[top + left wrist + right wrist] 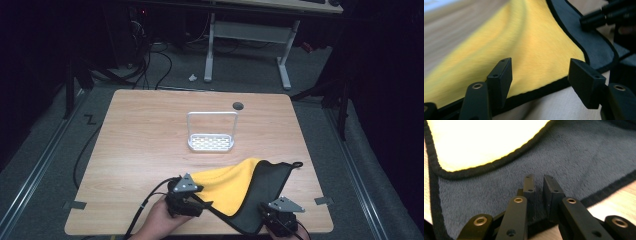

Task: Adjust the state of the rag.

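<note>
From the high view, the cloth (235, 192), yellow on one face and dark grey on the other, lies on the near right part of the wooden worktop (140, 145), a yellow flap folded over the grey. The left claw (196, 206) sits at the cloth's near left edge, the right claw (272, 220) at its near right corner, with a hand (157, 222) coming in from the near edge. A white rack (211, 132) stands farther off at mid-worktop, well apart from the cloth. Over to the left gripper view: the left claw (540, 77) stands wide open above the black-hemmed yellow edge (524, 50), gripping nothing. Now the right gripper view: the right claw (539, 185) shows a narrow gap between its jaws, low over the grey pile (564, 157), nothing pinched between them.
</note>
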Demonstrator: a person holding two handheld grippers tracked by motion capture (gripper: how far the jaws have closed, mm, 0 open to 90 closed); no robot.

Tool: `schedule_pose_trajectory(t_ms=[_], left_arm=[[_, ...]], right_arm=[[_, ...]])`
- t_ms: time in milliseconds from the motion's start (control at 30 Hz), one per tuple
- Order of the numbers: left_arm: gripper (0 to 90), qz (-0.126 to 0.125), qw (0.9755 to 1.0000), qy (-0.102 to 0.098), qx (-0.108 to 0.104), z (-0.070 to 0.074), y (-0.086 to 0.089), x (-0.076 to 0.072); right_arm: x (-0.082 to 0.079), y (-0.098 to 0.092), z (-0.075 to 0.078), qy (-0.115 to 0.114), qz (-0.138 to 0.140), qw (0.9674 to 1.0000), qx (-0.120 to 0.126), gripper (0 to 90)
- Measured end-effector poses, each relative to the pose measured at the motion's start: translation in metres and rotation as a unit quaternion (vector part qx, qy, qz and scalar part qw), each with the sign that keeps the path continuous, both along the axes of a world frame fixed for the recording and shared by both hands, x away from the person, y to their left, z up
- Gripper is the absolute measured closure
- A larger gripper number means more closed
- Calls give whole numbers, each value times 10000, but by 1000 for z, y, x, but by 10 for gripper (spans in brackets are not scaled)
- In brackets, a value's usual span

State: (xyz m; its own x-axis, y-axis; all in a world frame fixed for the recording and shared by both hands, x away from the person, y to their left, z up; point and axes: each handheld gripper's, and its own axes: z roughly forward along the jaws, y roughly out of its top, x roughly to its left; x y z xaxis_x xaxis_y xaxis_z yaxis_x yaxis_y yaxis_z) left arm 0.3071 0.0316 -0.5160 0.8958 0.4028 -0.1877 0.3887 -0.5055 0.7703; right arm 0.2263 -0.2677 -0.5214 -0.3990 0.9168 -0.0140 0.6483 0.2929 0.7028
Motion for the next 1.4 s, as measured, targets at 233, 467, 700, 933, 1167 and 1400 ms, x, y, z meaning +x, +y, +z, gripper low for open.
schedule_pose_trajectory(t_ms=[233,467,700,933,1167,1400], left_arm=[[465,-180,9960,-605,633,-11,-26,-17],[715,-180,9982,-334,458,-10,-21,-14],[734,-98,9999,122,-15,-3,-7,-4],[729,-72,9996,225,-143,0,-3,-2],[714,-91,9988,388,-293,3,1,-1],[713,-145,9988,369,-280,4,2,-1]], right_arm=[[-4,-1,-1,1,-19,10000,-7,808],[-4,-3,-2,-17,-16,10000,33,808],[-4,-4,-2,-16,-89,9999,-54,816],[-5,-5,-1,-20,-105,9999,-111,825],[-5,-8,-1,-27,-170,9998,-97,825],[-6,-10,-1,-32,-198,9997,-155,826]])
